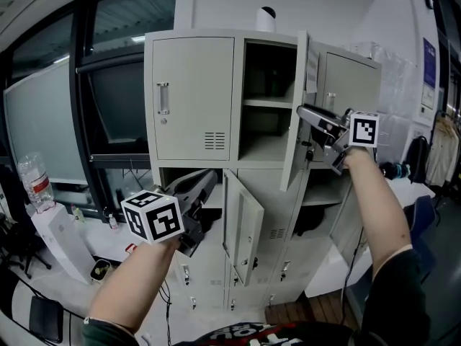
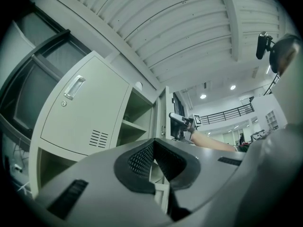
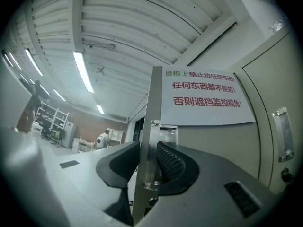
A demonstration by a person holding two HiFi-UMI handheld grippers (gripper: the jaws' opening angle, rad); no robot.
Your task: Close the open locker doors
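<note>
The grey locker cabinet has an upper middle door swung out edge-on and a lower middle door standing ajar. My right gripper is at the upper door's free edge. In the right gripper view that door edge runs between the jaws of the right gripper, and both pads press on it. A paper sign hangs on the door's face. My left gripper is held low, left of the lower door. Its pads meet at the tip with nothing between them.
A white cylinder stands on top of the cabinet. A plastic bottle is on a white desk at the far left, in front of dark windows. A closed door with a handle lies right of the held one. A dark chair stands at the right.
</note>
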